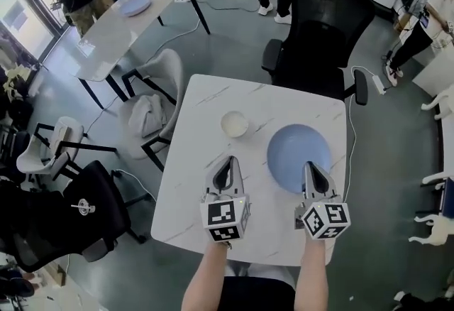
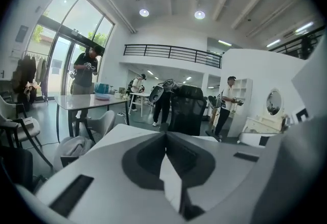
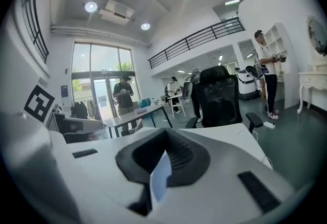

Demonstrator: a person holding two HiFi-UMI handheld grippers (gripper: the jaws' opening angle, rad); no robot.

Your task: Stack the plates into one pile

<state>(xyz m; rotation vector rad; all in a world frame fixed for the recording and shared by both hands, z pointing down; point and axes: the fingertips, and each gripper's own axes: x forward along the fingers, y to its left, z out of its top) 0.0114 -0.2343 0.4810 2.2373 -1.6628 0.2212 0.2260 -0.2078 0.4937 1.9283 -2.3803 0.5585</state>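
On the white marble table [image 1: 206,182] lie two plates. A small white plate [image 1: 235,123] sits near the middle and a larger blue plate [image 1: 294,153] lies to its right. My left gripper [image 1: 229,160] hangs near the table's front, just short of the white plate, shut with nothing in it. My right gripper [image 1: 311,166] hovers over the blue plate's near rim, also shut and empty. In the left gripper view the left gripper's jaws [image 2: 166,134] meet at a point. In the right gripper view the right gripper's jaws [image 3: 164,132] are together too, with a blue sliver showing below their tips.
A black office chair [image 1: 323,18] stands at the table's far side. A white chair [image 1: 159,82] holding a grey bag is at the left. A long grey table [image 1: 106,36] at the back left carries another blue plate [image 1: 135,6]. Several people stand around the room.
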